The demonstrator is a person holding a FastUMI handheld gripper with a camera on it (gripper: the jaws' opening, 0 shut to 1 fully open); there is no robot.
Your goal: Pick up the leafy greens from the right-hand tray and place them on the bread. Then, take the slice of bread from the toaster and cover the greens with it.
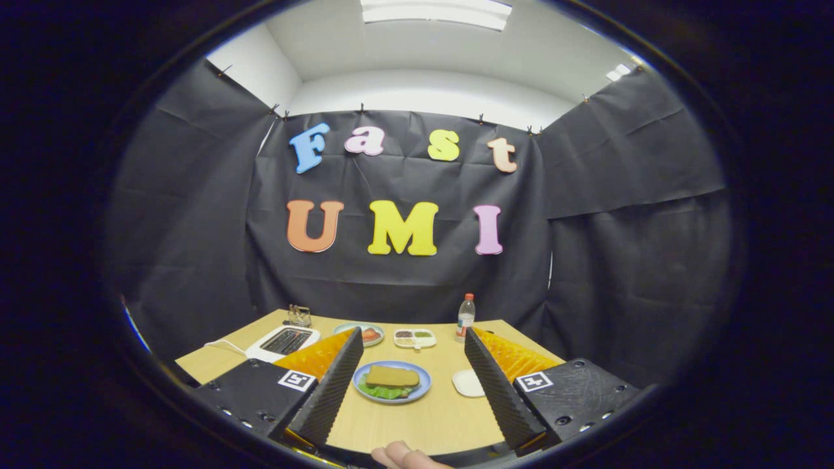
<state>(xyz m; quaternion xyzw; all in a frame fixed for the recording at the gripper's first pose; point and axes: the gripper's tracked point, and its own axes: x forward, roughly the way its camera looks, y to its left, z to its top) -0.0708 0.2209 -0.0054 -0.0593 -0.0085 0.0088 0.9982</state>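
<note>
The gripper (414,378) holds its ridged, wedge-shaped jaws wide apart with nothing between them, low in the frame over the pale wooden bench (423,423). Between the jaws sits a round blue plate (423,385) carrying a flat, rectangular tan slice of bread (392,376), its long axis running left to right, on top of crinkled green leafy greens (381,392) that poke out along its lower left edge. At middle left lies a white slotted toaster (284,341). A small white dish (467,383) lies just beside the right jaw.
</note>
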